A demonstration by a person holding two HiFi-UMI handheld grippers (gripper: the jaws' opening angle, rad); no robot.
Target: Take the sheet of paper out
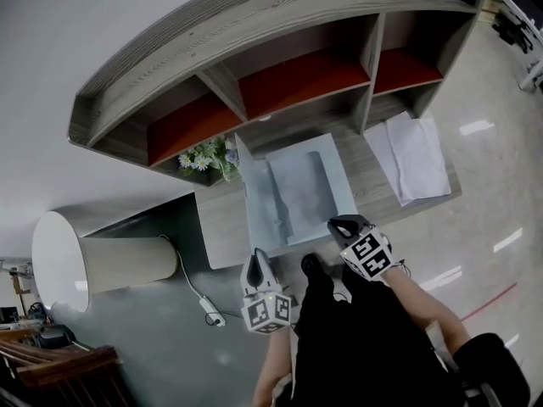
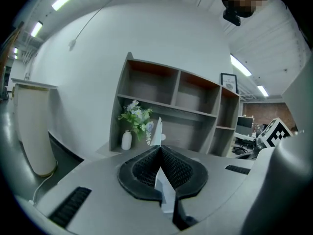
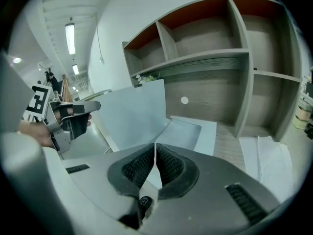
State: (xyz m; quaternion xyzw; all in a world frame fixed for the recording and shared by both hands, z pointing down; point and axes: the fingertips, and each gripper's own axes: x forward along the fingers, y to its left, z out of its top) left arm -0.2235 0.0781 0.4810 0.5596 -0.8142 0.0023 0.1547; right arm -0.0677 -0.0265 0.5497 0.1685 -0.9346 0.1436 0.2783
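dark clothing of the person (image 1: 365,346) is seen at the bottom of the head view, with both grippers held out just beyond it over the near edge of the tabletop (image 1: 222,223). the left gripper (image 1: 257,259) (image 2: 159,155) is seen with its jaws pressed together on a thin pale flap (image 1: 257,195) (image 2: 158,131), which is lifted upright along the left side of an open folder (image 1: 339,176). the right gripper (image 1: 339,225) (image 3: 155,153) is likewise closed, its pads clamped on a thin white edge at the folder's near right corner. the sheet of paper (image 1: 304,195) (image 3: 186,133) is seen lying flat inside the folder, straight ahead of the right jaws; whether the pinched edge belongs to it or to the folder's lower leaf cannot be told. in the right gripper view the raised flap (image 3: 137,111) is seen running from the left gripper to the folder's spine. the folder is placed at the middle of the tabletop, in front of the shelf unit (image 1: 254,66). a vase of flowers (image 1: 206,155) (image 2: 134,119) is set at the far left corner, and loose white sheets (image 1: 416,155) (image 3: 269,155) are laid along the right edge.
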